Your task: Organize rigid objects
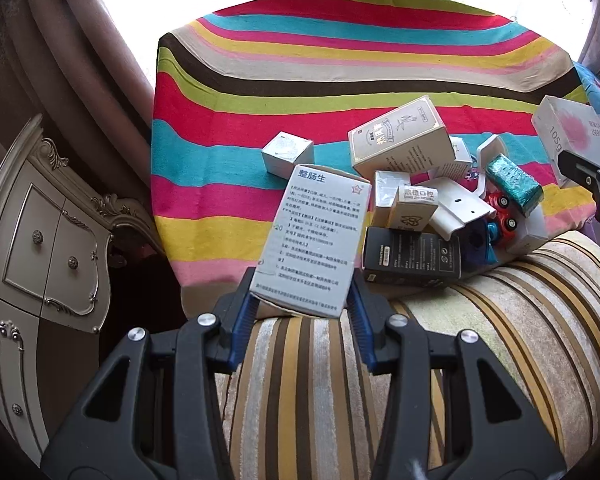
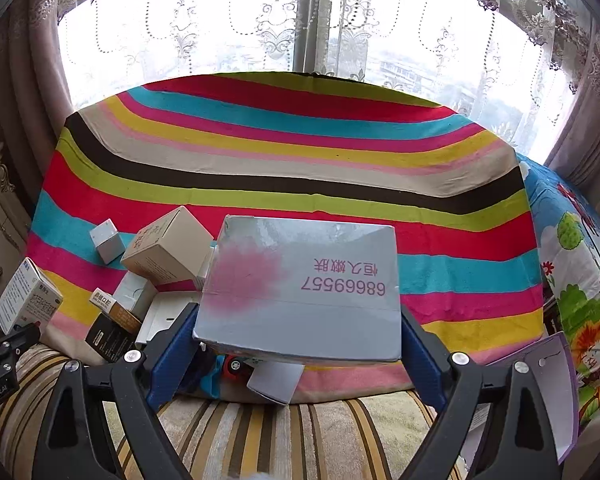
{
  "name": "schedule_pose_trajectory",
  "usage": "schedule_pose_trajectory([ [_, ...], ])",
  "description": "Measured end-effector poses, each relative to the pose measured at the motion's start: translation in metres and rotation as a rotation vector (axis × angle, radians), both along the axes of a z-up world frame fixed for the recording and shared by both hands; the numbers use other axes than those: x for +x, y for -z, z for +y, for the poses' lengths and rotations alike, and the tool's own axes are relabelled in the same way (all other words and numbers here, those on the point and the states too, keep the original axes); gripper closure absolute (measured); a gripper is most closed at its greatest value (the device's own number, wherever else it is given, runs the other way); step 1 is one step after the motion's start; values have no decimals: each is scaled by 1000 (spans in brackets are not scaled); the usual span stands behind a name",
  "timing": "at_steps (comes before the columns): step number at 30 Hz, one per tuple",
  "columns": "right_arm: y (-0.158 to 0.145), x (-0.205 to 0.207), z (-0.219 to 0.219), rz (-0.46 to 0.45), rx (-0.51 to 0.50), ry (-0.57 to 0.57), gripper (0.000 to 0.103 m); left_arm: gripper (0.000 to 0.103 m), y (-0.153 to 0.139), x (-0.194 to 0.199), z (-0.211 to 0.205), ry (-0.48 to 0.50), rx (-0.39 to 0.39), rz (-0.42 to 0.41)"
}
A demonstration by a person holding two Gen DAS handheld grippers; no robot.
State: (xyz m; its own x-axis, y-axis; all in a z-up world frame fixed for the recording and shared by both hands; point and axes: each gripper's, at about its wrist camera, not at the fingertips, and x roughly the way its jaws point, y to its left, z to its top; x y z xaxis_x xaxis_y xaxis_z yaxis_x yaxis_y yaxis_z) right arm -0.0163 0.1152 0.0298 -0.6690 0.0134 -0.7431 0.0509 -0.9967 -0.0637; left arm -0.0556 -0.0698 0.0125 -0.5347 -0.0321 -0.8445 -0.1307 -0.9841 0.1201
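My left gripper (image 1: 302,304) is shut on a white medicine box with blue print (image 1: 316,240), held tilted above the sofa edge; the box also shows in the right wrist view (image 2: 26,296). My right gripper (image 2: 298,344) is shut on a silver-grey box with a pink blotch (image 2: 300,284), held above the pile; that box also shows at the right edge of the left wrist view (image 1: 572,136). A pile lies on the striped cloth (image 1: 260,92): a beige box (image 1: 400,136), a black box (image 1: 412,260), a small brown-and-white box (image 1: 416,208), a teal block (image 1: 514,182) and a red toy car (image 1: 504,212).
A small silver cube box (image 1: 287,154) stands apart, left of the pile. The striped sofa arm (image 1: 500,340) runs along the front. An ornate cabinet (image 1: 40,240) stands at the left. A cartoon-print cloth (image 2: 572,272) and a purple-edged sheet (image 2: 548,392) lie at the right.
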Motion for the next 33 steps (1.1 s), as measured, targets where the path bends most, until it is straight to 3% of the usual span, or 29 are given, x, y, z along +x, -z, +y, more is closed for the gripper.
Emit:
schedule_pose_trajectory([
  [7,-8,26,37,13,-40,21,10,55,-19,15,36,76,29,58],
  [13,-13,50,81,20,-67,73,10,55,-32,30,79,181,113,64],
  [17,-15,67,115,13,-78,106,10,55,-34,34,109,260,224,27],
  [33,-6,115,251,15,-96,353,10,55,-14,53,253,533,386,-154],
])
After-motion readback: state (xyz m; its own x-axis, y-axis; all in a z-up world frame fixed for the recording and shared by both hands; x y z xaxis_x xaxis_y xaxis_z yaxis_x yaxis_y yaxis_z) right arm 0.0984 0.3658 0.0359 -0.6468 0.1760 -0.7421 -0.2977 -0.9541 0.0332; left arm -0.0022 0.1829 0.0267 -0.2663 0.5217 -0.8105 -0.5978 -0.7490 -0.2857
